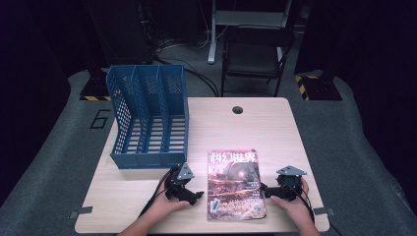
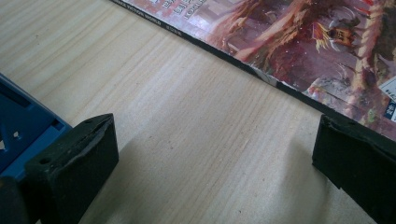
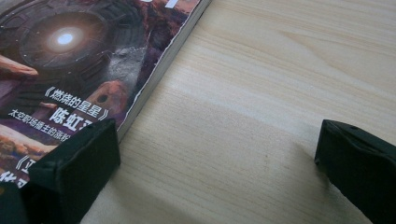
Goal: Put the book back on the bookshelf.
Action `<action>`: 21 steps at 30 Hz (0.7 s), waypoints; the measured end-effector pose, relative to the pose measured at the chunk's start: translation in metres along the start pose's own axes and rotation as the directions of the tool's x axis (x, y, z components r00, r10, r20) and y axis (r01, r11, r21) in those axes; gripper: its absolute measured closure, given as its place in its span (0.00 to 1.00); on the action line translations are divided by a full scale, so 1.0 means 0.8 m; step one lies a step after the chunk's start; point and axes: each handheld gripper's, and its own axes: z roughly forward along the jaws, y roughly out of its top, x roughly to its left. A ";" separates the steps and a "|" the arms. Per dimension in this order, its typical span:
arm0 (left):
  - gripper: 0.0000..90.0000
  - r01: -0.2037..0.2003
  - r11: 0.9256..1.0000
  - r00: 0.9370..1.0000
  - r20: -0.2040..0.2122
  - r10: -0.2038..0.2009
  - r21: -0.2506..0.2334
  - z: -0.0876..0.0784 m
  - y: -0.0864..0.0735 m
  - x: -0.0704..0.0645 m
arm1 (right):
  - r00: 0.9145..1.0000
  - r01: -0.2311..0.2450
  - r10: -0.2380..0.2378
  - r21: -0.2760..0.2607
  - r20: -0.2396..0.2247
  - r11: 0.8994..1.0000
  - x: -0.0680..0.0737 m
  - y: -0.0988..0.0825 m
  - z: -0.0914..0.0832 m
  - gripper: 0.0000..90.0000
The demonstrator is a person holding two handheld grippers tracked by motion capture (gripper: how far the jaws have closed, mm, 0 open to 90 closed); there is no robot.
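A magazine [image 1: 234,184] with a reddish cover lies flat on the wooden table [image 1: 255,128], near the front edge. My left gripper [image 1: 195,195] rests on the table just left of the magazine, jaws wide open over bare wood. In the left gripper view the magazine's spine [image 2: 261,74] runs diagonally past the open gripper [image 2: 212,158]. My right gripper [image 1: 264,189] sits at the magazine's right edge, also open. In the right gripper view its left jaw lies over the magazine's [image 3: 70,70] cover corner, with bare wood between the jaws of the gripper [image 3: 217,154].
A blue three-slot file rack [image 1: 147,118] stands at the back left of the table, its corner [image 2: 18,121] close to my left gripper. A round cable hole [image 1: 237,109] sits near the table's far edge. A dark chair [image 1: 253,54] stands beyond the table.
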 end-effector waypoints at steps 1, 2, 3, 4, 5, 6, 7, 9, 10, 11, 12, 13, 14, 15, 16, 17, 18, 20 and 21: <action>0.00 -0.002 1.000 1.000 0.000 0.002 0.002 -0.001 0.000 0.000 | 1.000 -0.004 0.004 0.000 0.002 1.000 0.000 0.000 0.000 0.00; 0.00 0.002 1.000 1.000 -0.003 -0.002 -0.001 -0.001 -0.001 0.000 | 1.000 -0.013 0.013 -0.003 0.003 1.000 0.001 0.000 0.001 0.00; 0.00 0.003 1.000 1.000 -0.004 -0.003 0.003 -0.001 -0.001 0.000 | 1.000 -0.015 0.015 -0.004 0.004 1.000 0.001 0.000 0.001 0.00; 0.00 0.003 1.000 1.000 -0.004 -0.003 0.003 -0.001 -0.001 0.000 | 1.000 -0.015 0.015 -0.007 0.008 1.000 0.002 0.000 0.001 0.00; 0.00 0.002 1.000 1.000 -0.004 -0.002 0.003 -0.001 -0.001 0.000 | 1.000 -0.012 0.012 -0.001 0.011 1.000 0.001 0.000 0.000 0.00; 0.00 0.003 1.000 1.000 -0.004 -0.003 0.003 -0.001 -0.001 0.000 | 1.000 -0.019 0.019 0.003 0.011 1.000 0.002 0.000 0.000 0.00; 0.00 0.002 1.000 1.000 -0.004 -0.002 0.003 -0.001 -0.001 0.000 | 1.000 -0.022 0.022 0.004 0.016 1.000 0.003 0.001 0.000 0.00; 0.00 -0.001 1.000 1.000 0.002 0.001 0.003 -0.002 -0.001 0.000 | 0.999 -0.024 0.023 0.019 0.026 1.000 0.003 0.003 0.000 0.00; 0.00 -0.006 1.000 1.000 -0.004 0.006 -0.006 -0.001 -0.002 0.000 | 0.999 -0.030 0.029 0.025 0.027 0.999 0.004 0.004 0.000 0.00; 0.00 -0.007 1.000 1.000 0.010 0.007 0.000 -0.003 -0.003 0.001 | 0.999 -0.031 0.030 0.035 0.030 0.999 0.004 0.005 0.000 0.00; 0.00 -0.010 1.000 1.000 0.013 0.010 -0.001 -0.003 -0.003 0.001 | 0.999 -0.036 0.035 0.027 0.033 0.999 0.005 0.004 0.000 0.01; 0.00 -0.012 1.000 1.000 0.014 0.012 -0.001 -0.003 -0.003 0.001 | 0.998 -0.038 0.036 0.033 0.042 0.999 0.005 0.005 0.000 0.01; 0.00 -0.016 1.000 1.000 0.017 0.016 0.000 -0.003 -0.003 0.002 | 0.998 -0.043 0.042 0.046 0.038 0.998 0.006 0.006 -0.001 0.01; 0.00 -0.021 1.000 1.000 0.018 0.021 0.007 -0.004 -0.003 0.002 | 0.998 -0.050 0.048 0.058 0.038 0.997 0.006 0.009 -0.001 0.01; 0.00 -0.021 1.000 1.000 0.016 0.021 -0.003 -0.003 -0.003 0.002 | 0.997 -0.065 0.062 0.066 0.051 0.996 0.007 0.010 0.000 0.01; 0.00 -0.021 1.000 1.000 0.020 0.021 0.000 -0.003 -0.003 0.002 | 0.997 -0.062 0.059 0.067 0.047 0.996 0.007 0.010 0.000 0.02; 0.00 -0.024 1.000 1.000 0.020 0.024 -0.001 -0.002 -0.002 0.002 | 0.997 -0.067 0.064 0.063 0.053 0.996 0.008 0.010 -0.001 0.03; 0.00 -0.029 1.000 0.999 0.024 0.029 -0.002 -0.002 -0.002 0.003 | 0.998 -0.056 0.053 0.062 0.046 0.997 0.008 0.010 -0.004 0.10; 0.00 -0.024 1.000 0.999 0.023 0.024 -0.002 -0.002 -0.002 0.003 | 0.998 -0.052 0.050 0.063 0.040 0.997 0.007 0.010 -0.006 0.13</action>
